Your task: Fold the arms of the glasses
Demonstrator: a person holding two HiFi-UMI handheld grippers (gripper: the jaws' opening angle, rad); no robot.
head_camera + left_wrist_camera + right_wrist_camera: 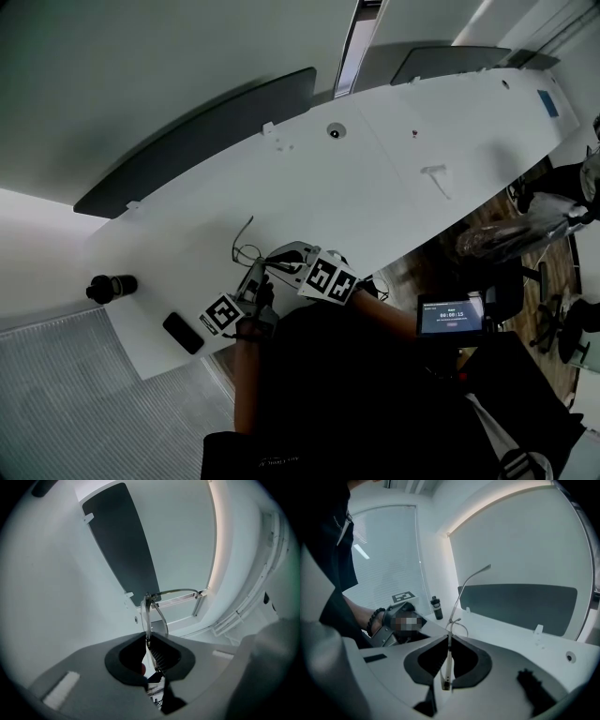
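Note:
The thin wire-framed glasses are held just above the white table, near its front edge, between both grippers. My left gripper is shut on the front of the frame, and the lens rim sticks up out of the jaws. One arm of the glasses runs off to the right. My right gripper is shut on an arm of the glasses, which lies straight along the gap between the jaws. The other arm curves up and away. In the head view the left gripper and right gripper sit close together.
A small black bottle and a black phone lie at the table's left end. Dark divider panels line the far edge. A small white piece lies mid-table. A timer screen and office chairs are at the right.

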